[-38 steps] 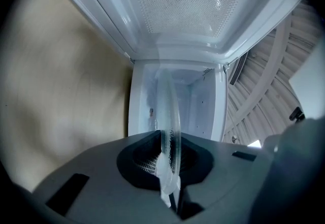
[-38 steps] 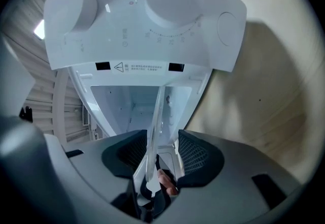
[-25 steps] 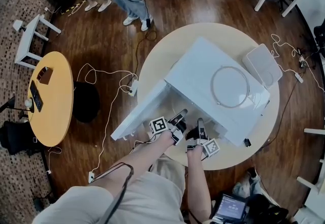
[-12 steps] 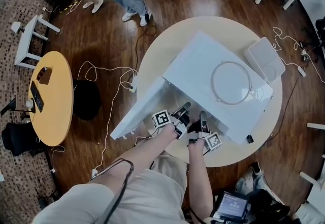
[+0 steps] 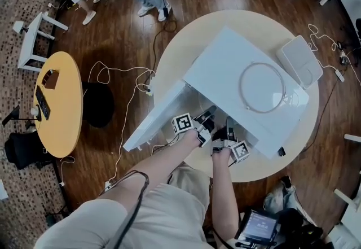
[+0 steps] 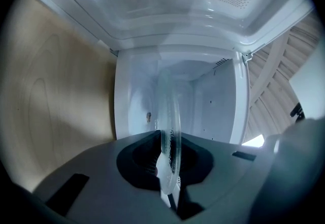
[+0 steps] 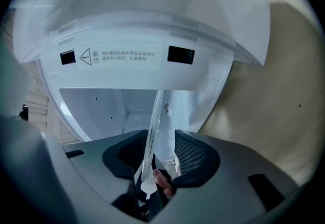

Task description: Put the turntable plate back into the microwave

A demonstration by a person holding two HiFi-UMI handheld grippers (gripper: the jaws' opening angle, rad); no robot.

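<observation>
microwave [image 5: 225, 67] open | turntable plate [image 6: 170, 116] at its mouth | left gripper [image 5: 211, 111], right gripper [image 5: 230, 122] jaws clamp plate rim

left gripper [image 5: 208, 113]: clamps turntable plate [image 6: 170, 121] rim | right gripper [image 5: 230, 125]: clamps same rim | forearms: extended, side by side

**Clear glass, white gloss, matt grey**

The turntable plate [image 6: 170, 131] is clear, glossy glass, faintly pebbled at its rim. The microwave [image 5: 242, 78] has a smooth white shell, seemingly painted metal. The left gripper [image 6: 170, 149] and right gripper [image 7: 157, 159] are matt grey plastic with dark pads [image 7: 192, 153], mesh-textured on the right one. At the head view's centre, the round table [image 5: 175, 53] looks like pale smooth wood; the floor [image 5: 113, 33] is dark polished planks.
</observation>
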